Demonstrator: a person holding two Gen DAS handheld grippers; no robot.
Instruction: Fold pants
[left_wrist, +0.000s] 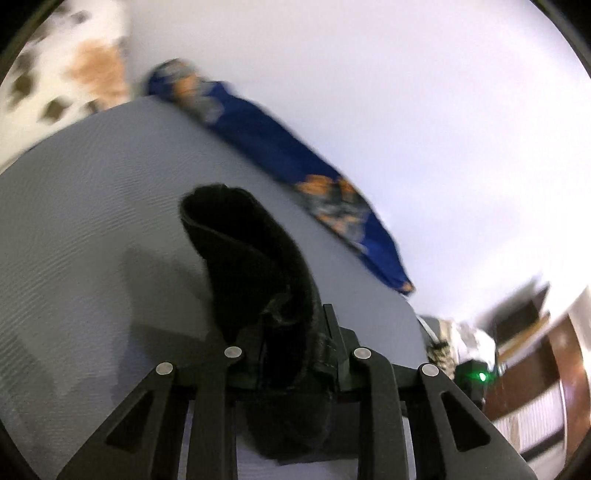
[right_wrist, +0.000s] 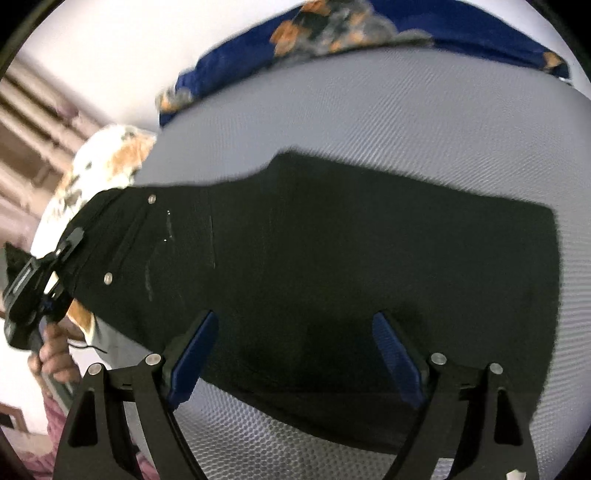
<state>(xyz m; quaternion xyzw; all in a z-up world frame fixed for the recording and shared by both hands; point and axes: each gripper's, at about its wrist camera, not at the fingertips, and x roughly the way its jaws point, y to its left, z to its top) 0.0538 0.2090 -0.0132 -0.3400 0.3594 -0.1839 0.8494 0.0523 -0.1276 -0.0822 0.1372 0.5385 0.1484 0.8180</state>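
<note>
At far left of the right wrist view, the left gripper (right_wrist: 72, 236) pinches the waist end of the pants (right_wrist: 332, 266). They spread across mid-frame on the grey mat (right_wrist: 369, 110), black, soft and limp, likely light and prone to sagging. At lower centre the right gripper (right_wrist: 295, 358) hangs spread wide over the near edge. A seam or hem should give the surest hold.
</note>
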